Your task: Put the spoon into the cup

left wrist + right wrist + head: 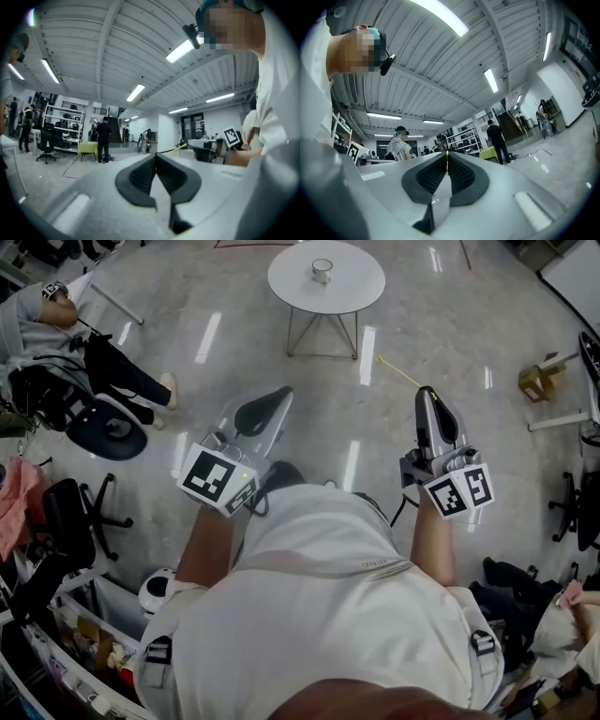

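Observation:
A small metal cup [322, 271] stands on a round white table [361, 292] far ahead of me on the grey floor. My right gripper [427, 392] is held out level with its jaws closed on the spoon [397, 371], a thin yellow stick that juts ahead and to the left. In the right gripper view only a yellow sliver of the spoon [447, 156] shows at the tips of the right gripper [447, 159]. From the left gripper view the spoon [176, 148] crosses behind the jaw tips. My left gripper [284, 392] [156, 155] has its pads together with nothing between them.
A person sits at the left among black office chairs [105, 427]. A cardboard box [535, 382] lies on the floor at the right. Cluttered shelving [75, 634] runs along the lower left. A person in black [103, 139] stands far off by a green-covered table.

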A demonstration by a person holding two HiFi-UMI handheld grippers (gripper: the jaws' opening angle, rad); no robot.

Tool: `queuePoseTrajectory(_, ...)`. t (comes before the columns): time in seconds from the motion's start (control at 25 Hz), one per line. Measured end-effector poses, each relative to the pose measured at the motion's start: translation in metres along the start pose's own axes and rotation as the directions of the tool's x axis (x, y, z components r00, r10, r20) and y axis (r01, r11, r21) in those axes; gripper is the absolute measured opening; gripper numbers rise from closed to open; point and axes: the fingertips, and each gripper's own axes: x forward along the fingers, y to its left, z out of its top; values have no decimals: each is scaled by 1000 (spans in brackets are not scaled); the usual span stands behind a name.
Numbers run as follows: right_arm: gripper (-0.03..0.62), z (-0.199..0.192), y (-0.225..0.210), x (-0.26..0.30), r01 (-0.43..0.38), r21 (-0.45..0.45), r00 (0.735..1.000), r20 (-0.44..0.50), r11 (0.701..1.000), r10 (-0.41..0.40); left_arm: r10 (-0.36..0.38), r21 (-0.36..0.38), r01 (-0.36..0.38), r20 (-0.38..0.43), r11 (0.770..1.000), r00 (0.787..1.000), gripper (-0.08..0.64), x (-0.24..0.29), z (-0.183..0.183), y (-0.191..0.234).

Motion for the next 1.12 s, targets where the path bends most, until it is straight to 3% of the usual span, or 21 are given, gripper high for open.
queuePoseTrajectory(0.16,11,-13,4,4,-31,5,999,-30,1000,31,26,-31,-26,-15,999,1000,2,2,-9,9)
queuePoseTrajectory(0.44,11,-16,-52,42,19,-8,999,-26,1000,-19,7,-32,-7,-27,999,1000,2,57,-17,47)
queuePoseTrajectory(0.8,11,-21,-119,157,30,-51,995,-90,998,-35,-3,-58,1,-21,998,1000,2,143,-16,157)
queuePoseTrajectory(1.12,11,-35,-168,313,48,-39,993,-110,998,-52,21,-81,-28,-89,996,996,2,198,-14,307)
